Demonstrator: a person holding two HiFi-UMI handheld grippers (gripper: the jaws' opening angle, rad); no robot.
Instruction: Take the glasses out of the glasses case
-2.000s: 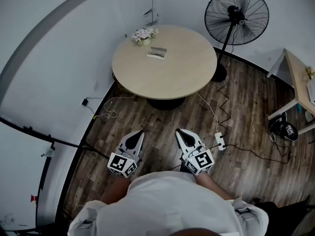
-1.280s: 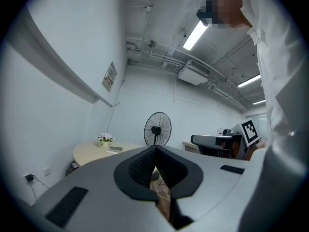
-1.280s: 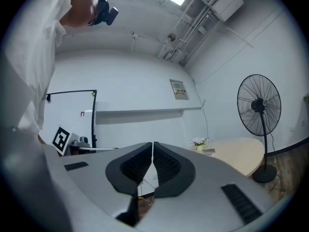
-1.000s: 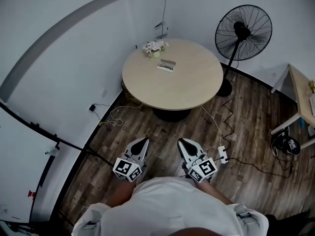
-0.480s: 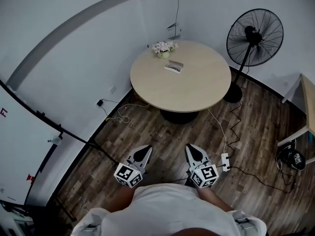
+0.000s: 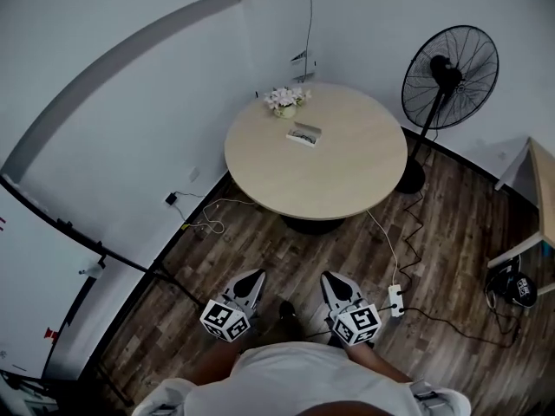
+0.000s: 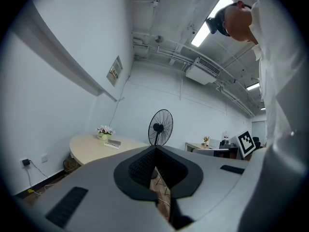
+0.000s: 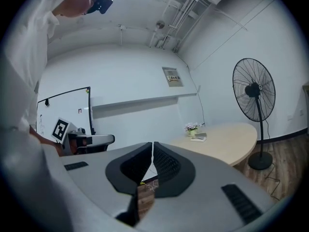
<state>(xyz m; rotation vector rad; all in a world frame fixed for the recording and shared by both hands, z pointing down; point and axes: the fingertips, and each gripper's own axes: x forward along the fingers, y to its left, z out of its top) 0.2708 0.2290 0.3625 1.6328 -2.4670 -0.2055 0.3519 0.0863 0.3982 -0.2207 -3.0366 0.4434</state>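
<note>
The glasses case [image 6: 304,133] lies closed on the far side of the round wooden table [image 6: 329,180], next to a small pot of flowers [image 6: 284,100]. Both grippers hang low in front of the person's body, over the wooden floor and well short of the table. My left gripper [image 6: 256,275] is shut with nothing in it. My right gripper [image 6: 329,276] is shut and empty too. From the left gripper view the case [image 7: 114,143] is small and distant beyond the left gripper [image 7: 155,149]. The right gripper view shows the case [image 8: 199,138] beyond the right gripper [image 8: 152,144].
A black pedestal fan [image 6: 449,68] stands right of the table. A power strip [image 6: 396,300] and cables lie on the floor just right of my right gripper. A wooden desk [image 6: 544,176] sits at the right edge, a curved white wall [image 6: 130,137] on the left.
The head view has shifted: the table and fan now sit lower and further right in the frame, and the grippers lower. Both grippers stay shut. A shoe now shows between them.
</note>
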